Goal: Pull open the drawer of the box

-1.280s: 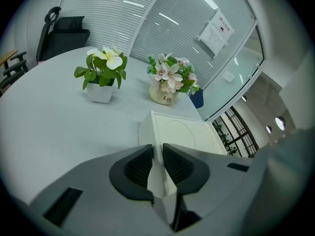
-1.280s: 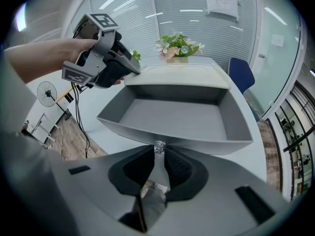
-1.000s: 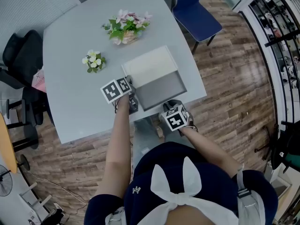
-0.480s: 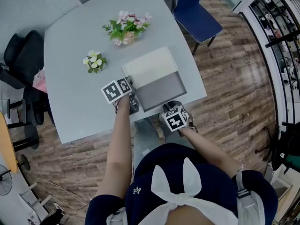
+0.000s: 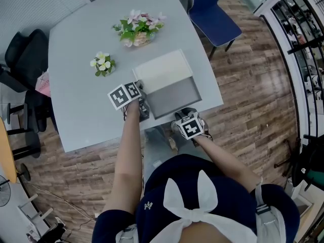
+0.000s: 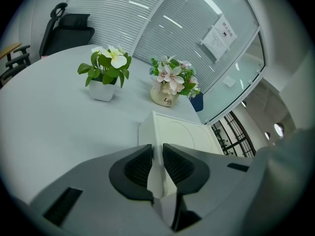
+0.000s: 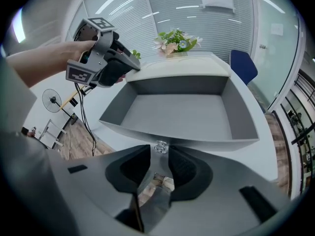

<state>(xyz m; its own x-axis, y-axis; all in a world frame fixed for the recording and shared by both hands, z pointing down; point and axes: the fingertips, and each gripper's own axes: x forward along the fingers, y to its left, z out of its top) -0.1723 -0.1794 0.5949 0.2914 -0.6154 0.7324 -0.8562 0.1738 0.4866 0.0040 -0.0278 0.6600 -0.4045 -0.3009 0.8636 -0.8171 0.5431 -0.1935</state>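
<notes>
A white box (image 5: 161,70) lies on the pale table (image 5: 81,100), and its grey drawer (image 5: 174,97) stands pulled out toward the table's near edge. My left gripper (image 5: 143,106) is at the box's near left corner. In the left gripper view it (image 6: 157,157) is shut on that white corner of the box (image 6: 183,139). My right gripper (image 5: 182,115) is at the drawer's front. In the right gripper view the small metal knob (image 7: 160,147) sits between its fingertips (image 7: 160,154); the jaws have just been opening and stand slightly off the knob. The drawer (image 7: 182,113) is empty.
Two potted flowers stand behind the box: a small white pot (image 5: 103,65) and a larger bouquet (image 5: 136,28). A blue chair (image 5: 212,14) is beyond the table's far right, a black chair (image 5: 23,54) at its left. The table's edge runs just under the drawer front.
</notes>
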